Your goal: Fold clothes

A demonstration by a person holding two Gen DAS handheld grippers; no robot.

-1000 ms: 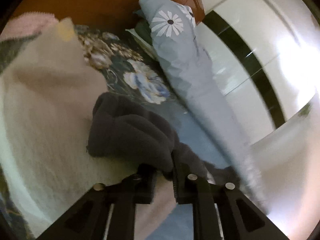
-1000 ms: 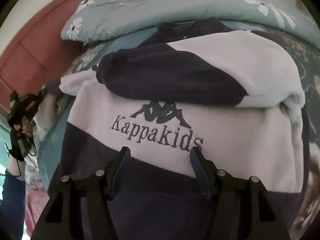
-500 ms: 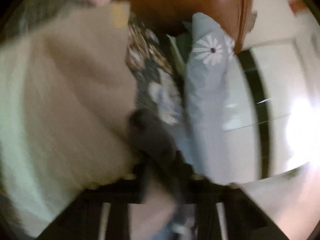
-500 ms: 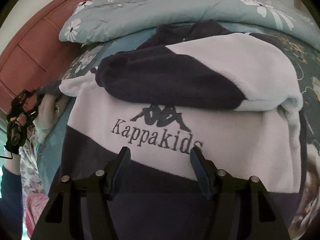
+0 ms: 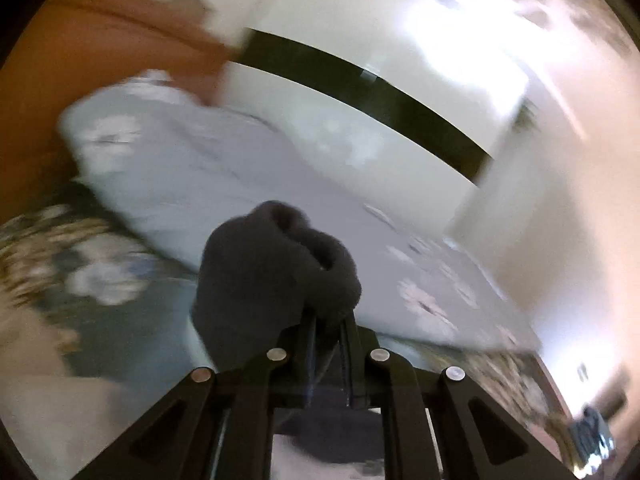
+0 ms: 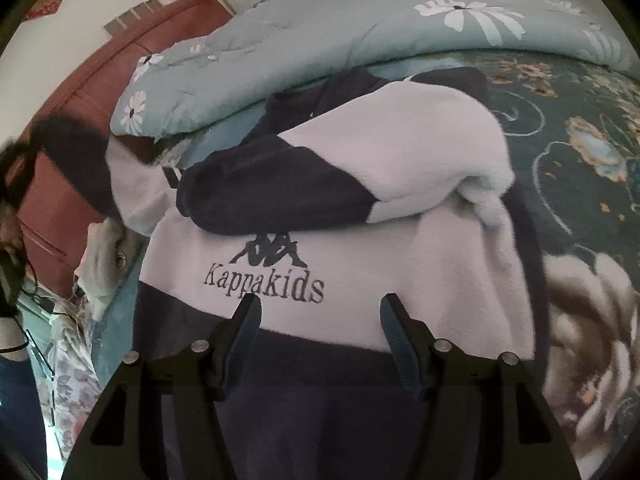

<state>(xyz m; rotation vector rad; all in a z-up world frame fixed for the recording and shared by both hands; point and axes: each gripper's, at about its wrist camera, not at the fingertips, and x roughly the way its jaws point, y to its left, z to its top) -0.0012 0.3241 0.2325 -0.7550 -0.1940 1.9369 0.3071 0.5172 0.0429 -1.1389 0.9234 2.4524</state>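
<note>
Right gripper [image 6: 320, 320]: jaws spread wide, nothing between them, poised over the hem band of the sweatshirt [image 6: 420, 280]. Sweatshirt lies front-up on the bedspread [image 6: 560, 128], long axis running away from the right camera, dark hem nearest, dark collar [image 6: 320, 92] farthest, toward the duvet. "Kappakids" logo [image 6: 264, 276] reads upright just beyond the fingertips. One sleeve [image 6: 340, 176] is folded across the chest, crosswise to the body, pale at the shoulder on the right, dark cuff end pointing left. The other sleeve [image 6: 128, 184] is lifted off the bed at far left, blurred, its dark cuff [image 6: 68, 148] up against the headboard. Left gripper [image 5: 328, 332]: jaws nearly together, pinching that dark cuff [image 5: 276, 272]; fabric bunches in a lump above the fingertips and hangs down the left side. Left view heavily blurred; detail poor. Beyond the sweatshirt: grey-blue duvet [image 6: 320, 36] with white daisies, heaped along the far edge of the bed, just beyond the collar. Red-brown headboard [image 6: 80, 92] at left. Green floral bedspread is exposed on the right, with a large pale flower print [image 6: 592, 320] near the hem. Farthest, in the left view: white wall with a dark diagonal stripe [image 5: 360, 92].
</note>
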